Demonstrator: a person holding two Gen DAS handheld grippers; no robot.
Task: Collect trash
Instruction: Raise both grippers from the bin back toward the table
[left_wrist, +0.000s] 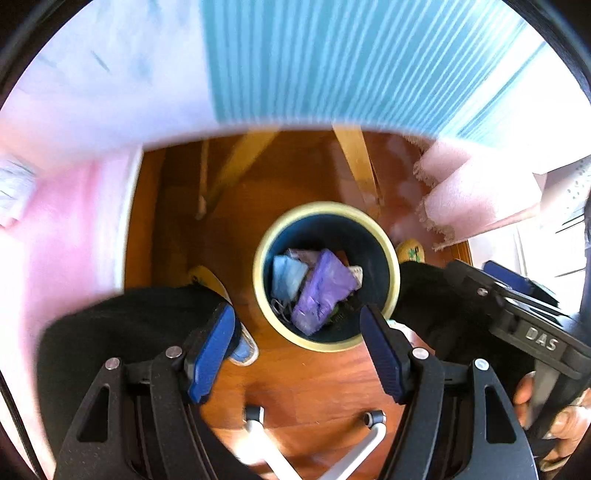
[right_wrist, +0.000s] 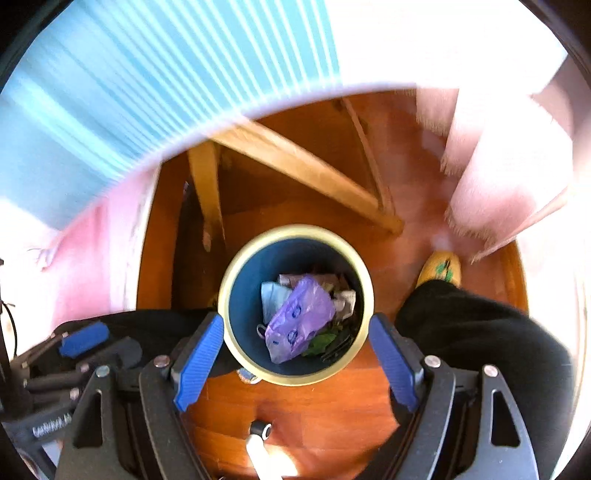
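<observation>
Open tool, trash bin below

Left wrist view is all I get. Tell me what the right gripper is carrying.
Observer: Nothing. The right gripper stands open, and between its fingers only the bin shows, down on the floor.
Operator: Say whether anything green is in that bin.
Observer: Yes. Green leaves lie against the lower right edge of the purple bag.
</observation>
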